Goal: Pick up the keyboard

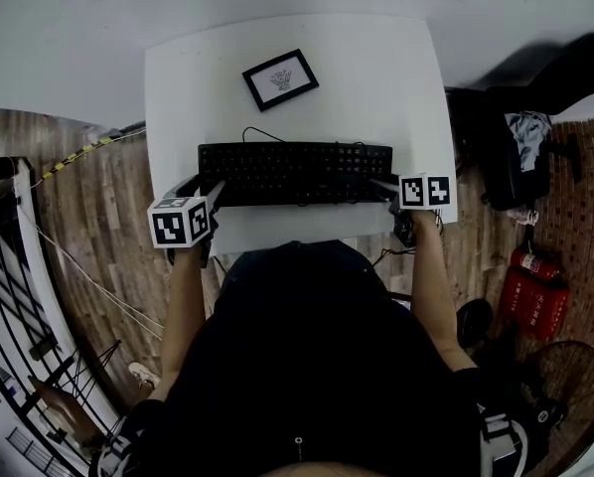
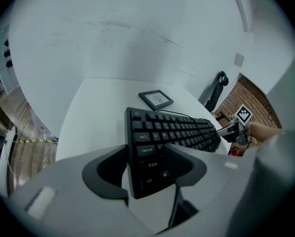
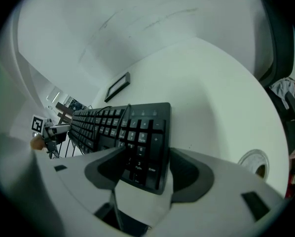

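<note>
Two tools, the left tool (image 1: pixel 206 189) and the right tool (image 1: pixel 381 189), are set at opposite ends of a black keyboard (image 1: pixel 295 172). The keyboard is laid flat near the front edge of a white table (image 1: pixel 376 78), with its long side running left to right.

The left tool is placed at the keyboard's front-left corner. Its jaws are spread wide, and the corner with the Ctrl and Shift keys is framed between them. The right tool is placed at the right end, its jaws likewise spread wide, with the number-pad corner between them. Whether any pad presses on the keyboard cannot be told from either gripper view.

Each tool is topped by a cube with square markers (image 1: pixel 181 222) and is held out on a forearm (image 1: pixel 183 316) that reaches in from the bottom of the head view.

A thin black cable (image 1: pixel 262 132) is seen curling from the keyboard's back edge. Farther back on the table, well apart from the keyboard, a small black-bordered picture frame (image 1: pixel 280 79) is laid flat at an angle.

Wooden floor (image 1: pixel 88 237) is shown around the table. Two red fire extinguishers (image 1: pixel 530 291) and a fan (image 1: pixel 565 386) are seen to the right.
</note>
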Demonstrator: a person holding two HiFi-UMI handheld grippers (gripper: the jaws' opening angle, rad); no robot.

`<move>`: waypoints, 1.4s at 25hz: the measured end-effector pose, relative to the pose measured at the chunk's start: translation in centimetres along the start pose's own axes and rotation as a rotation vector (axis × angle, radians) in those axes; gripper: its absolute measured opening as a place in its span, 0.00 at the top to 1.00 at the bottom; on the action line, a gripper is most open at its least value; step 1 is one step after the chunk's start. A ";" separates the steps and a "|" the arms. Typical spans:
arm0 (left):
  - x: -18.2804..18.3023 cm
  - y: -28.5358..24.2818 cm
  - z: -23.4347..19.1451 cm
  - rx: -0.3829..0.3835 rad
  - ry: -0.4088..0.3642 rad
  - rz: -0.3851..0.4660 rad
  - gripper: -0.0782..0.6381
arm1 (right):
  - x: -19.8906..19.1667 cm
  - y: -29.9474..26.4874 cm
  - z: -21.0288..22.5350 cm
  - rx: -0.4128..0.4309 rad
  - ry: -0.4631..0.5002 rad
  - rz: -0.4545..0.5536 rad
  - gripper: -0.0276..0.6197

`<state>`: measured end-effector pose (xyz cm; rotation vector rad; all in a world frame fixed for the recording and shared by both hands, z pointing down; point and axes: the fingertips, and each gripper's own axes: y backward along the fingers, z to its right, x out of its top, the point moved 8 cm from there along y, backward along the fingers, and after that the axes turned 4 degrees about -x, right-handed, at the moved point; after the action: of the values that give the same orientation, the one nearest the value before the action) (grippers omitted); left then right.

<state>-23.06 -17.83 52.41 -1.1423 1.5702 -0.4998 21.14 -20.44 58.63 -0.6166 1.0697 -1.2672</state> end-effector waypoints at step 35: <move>1.8 2.2 -0.4 0.018 -0.007 0.128 0.54 | 3.3 3.7 -3.5 -0.101 0.024 0.121 0.56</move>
<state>-24.20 -18.48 49.88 -1.0220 1.6179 -0.4237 19.54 -22.10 53.02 -0.6050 1.1794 -1.1230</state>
